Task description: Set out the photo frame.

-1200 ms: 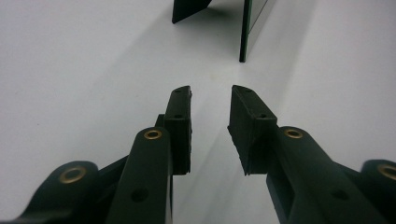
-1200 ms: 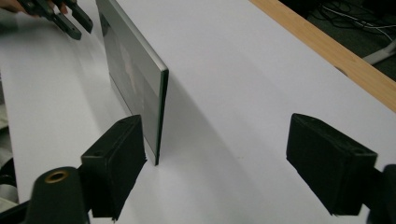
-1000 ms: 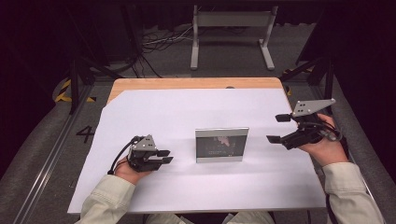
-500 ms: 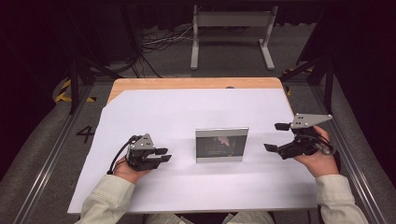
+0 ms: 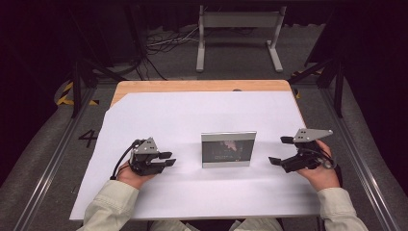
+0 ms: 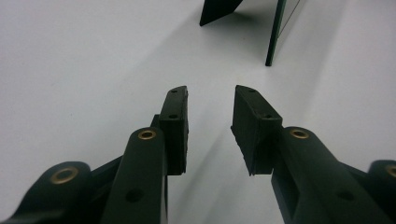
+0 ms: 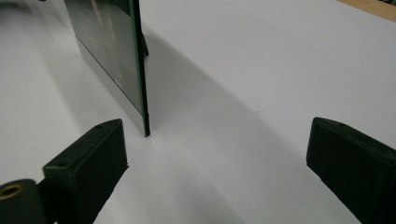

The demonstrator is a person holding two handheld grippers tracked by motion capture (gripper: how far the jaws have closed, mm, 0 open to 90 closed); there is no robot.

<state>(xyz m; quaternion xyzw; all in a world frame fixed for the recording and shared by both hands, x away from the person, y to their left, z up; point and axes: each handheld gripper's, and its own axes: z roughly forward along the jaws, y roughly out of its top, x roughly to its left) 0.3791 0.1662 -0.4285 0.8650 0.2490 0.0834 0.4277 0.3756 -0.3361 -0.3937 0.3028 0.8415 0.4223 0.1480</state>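
One frame (image 5: 228, 149) (upright), two grippers

A white sheet (image 5: 192, 110) covers nearly all of the table in front of me, leaving a strip of bare wooden top (image 5: 192, 85) along the far edge. Beyond it, on the grey floor, stands a grey metal frame (image 5: 239, 20) with loose cables (image 5: 163, 45) lying to its left. Down my left side, a painted 4 (image 5: 89, 138) and yellow-black tape (image 5: 65, 94) mark the floor.

Photo frame (image 5: 228, 149) picture too dark, too small to tell.
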